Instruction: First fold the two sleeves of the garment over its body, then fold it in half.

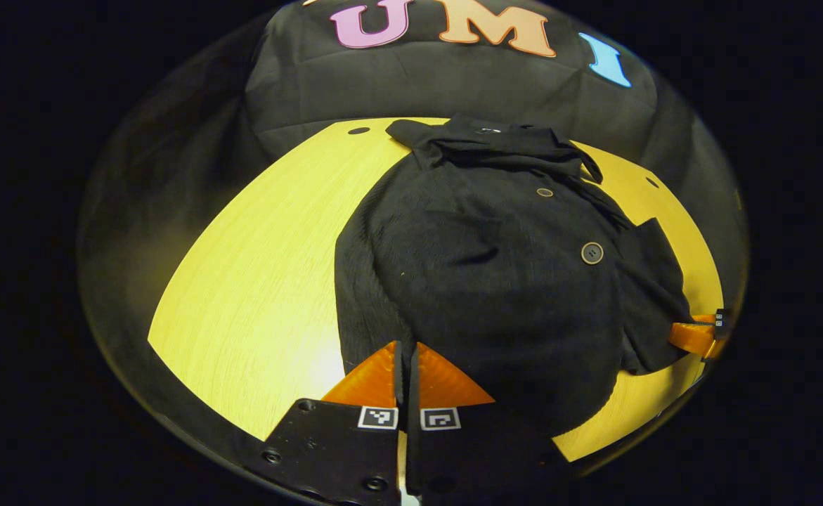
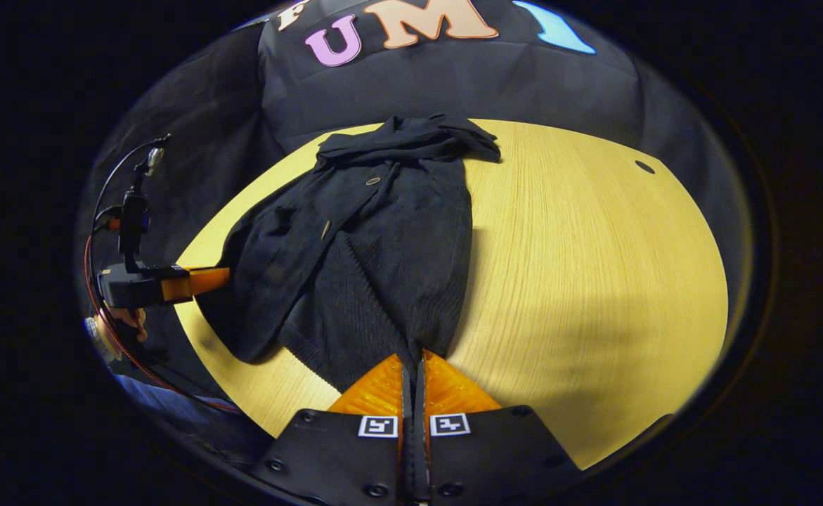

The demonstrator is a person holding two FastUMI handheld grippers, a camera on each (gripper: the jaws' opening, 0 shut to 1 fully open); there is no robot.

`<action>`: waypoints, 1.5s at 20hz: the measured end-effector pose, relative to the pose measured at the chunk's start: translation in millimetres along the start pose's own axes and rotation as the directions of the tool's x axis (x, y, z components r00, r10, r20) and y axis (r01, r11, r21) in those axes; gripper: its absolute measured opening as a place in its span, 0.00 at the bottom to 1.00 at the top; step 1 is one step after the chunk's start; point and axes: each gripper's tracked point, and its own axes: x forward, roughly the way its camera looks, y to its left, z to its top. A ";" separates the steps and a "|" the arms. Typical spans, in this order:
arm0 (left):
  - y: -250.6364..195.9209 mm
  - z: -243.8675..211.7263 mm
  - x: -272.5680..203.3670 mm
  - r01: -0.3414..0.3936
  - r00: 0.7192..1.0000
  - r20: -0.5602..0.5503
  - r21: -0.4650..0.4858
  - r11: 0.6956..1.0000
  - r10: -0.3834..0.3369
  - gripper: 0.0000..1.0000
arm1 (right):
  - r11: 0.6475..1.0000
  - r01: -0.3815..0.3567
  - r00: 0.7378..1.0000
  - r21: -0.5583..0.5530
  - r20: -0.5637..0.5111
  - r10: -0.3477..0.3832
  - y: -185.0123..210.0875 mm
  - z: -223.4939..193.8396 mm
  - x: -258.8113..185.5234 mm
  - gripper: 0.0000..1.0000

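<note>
While it lies rumpled on the surface (image 2: 594, 281), the garment (image 1: 495, 281) shows two buttons. Each gripper, left (image 1: 406, 358) and right (image 2: 417, 372), pinches its hem.

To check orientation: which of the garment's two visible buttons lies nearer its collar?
The upper button on the garment, just under the bunched collar; the other button sits farther down.

Garment (image 1: 495, 281) hem hides both tongs' tips, seemingly pinched.
</note>
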 end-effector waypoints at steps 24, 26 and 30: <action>-9.9 212.9 -8.8 0.136 0.913 0.395 -0.051 0.989 -0.105 0.00 | 1.000 0.022 0.952 -0.009 0.306 -0.019 0.5 185.2 -17.3 0.02; -8.8 231.3 1.4 0.146 0.903 0.413 -0.033 0.989 -0.120 0.00 | 0.999 0.050 0.943 -0.012 0.330 -0.044 -2.2 205.9 -15.4 0.02; -11.6 269.2 23.3 0.196 0.886 0.431 -0.009 0.981 -0.173 0.00 | 0.991 0.130 0.921 -0.004 0.370 -0.120 -8.6 246.8 -11.5 0.02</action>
